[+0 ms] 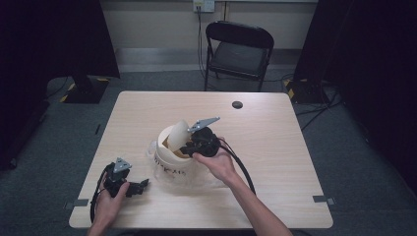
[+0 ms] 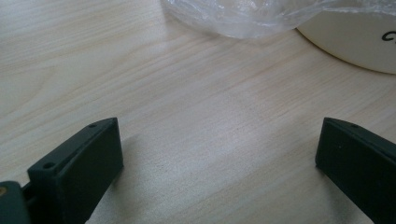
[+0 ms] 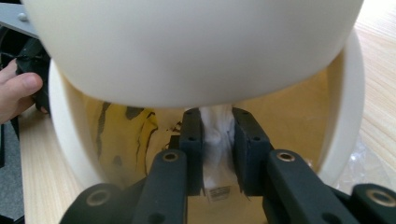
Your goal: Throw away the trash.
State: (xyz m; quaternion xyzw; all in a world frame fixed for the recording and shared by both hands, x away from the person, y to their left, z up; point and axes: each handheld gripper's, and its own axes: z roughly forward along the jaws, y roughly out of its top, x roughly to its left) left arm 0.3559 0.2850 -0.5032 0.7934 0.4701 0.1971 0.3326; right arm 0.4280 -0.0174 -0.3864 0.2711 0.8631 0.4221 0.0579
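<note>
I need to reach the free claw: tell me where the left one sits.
In the high view the left claw rests open at the table's near-left corner, just left of the white bucket.

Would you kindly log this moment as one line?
right gripper: shut on white lid, lifted over bucket | left gripper: open, above table | plastic bag: beside bucket

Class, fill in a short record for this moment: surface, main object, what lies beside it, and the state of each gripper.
Surface: light wooden table
Main object: cream bucket with dark writing on its side
Beside it: clear plastic wrap on the table
Right gripper: over the bucket's mouth, shut on a white lid by its tab
Left gripper: open, low over bare table
</note>
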